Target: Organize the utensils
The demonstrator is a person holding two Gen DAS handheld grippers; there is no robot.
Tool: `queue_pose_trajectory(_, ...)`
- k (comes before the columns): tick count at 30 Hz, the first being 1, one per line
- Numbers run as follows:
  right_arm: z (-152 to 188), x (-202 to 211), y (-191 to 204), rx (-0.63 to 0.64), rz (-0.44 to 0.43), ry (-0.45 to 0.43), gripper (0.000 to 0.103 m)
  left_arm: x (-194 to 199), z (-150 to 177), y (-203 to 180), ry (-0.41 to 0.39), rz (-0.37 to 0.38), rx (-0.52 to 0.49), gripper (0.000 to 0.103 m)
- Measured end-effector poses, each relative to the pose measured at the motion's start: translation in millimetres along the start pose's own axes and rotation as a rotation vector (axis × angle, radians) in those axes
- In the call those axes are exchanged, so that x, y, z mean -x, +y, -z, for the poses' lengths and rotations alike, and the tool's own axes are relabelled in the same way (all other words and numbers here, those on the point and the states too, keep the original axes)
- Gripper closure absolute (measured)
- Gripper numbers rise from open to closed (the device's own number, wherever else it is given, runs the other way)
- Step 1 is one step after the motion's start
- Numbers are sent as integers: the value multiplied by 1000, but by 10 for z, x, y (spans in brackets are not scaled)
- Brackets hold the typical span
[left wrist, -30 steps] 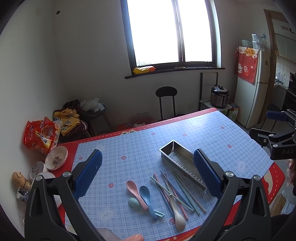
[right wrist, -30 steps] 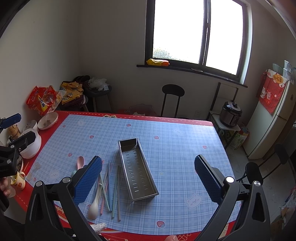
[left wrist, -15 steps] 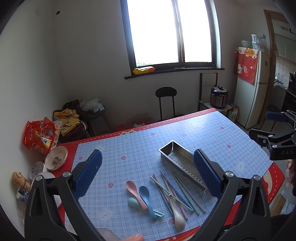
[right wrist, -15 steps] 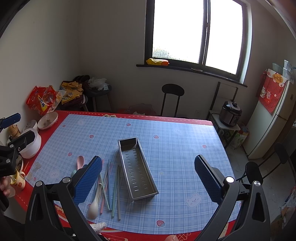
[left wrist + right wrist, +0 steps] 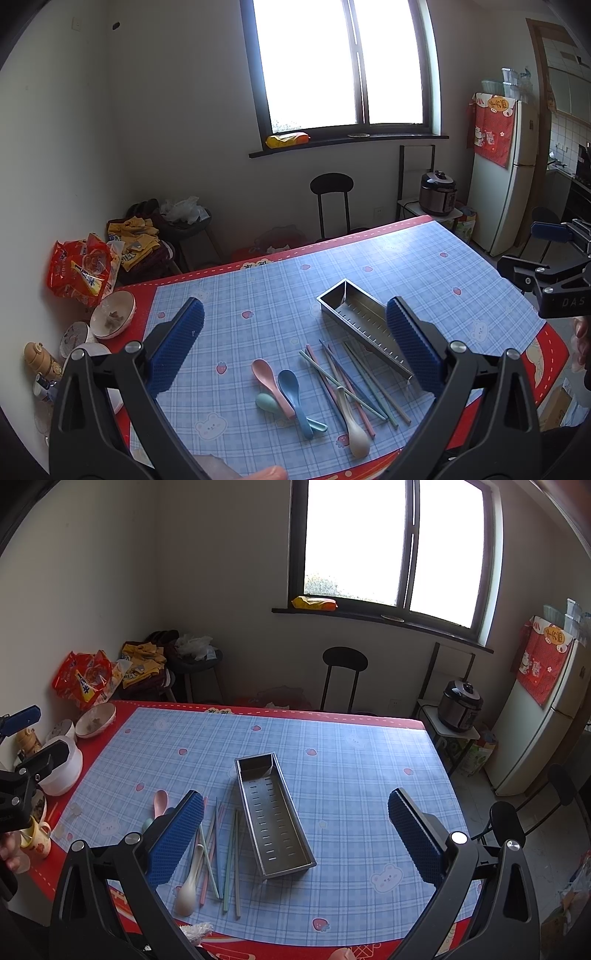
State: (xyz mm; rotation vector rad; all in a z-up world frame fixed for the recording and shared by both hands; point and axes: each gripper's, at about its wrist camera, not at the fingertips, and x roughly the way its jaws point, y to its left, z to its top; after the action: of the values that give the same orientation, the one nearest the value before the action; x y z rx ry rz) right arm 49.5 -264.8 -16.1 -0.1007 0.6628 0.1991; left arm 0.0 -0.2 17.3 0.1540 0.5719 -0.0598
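Since both the left gripper and right gripper hang wide open and empty above the desk, the crossed chopsticks below the left one, beside the tray, could scatter when pinched.

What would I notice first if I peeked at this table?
Probably the shiny metal tray, empty, sitting in the middle of the blue checked tablecloth. Right beside it lies a messy pile of pastel chopsticks and spoons. Both grippers, left and right, hover above the table, open and holding nothing.
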Motion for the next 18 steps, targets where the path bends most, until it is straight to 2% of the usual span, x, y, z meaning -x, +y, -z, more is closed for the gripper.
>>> queue_pose_trajectory(18,5,-2,16,-1,-3,1,5,7,31,7,1,-4,3,6)
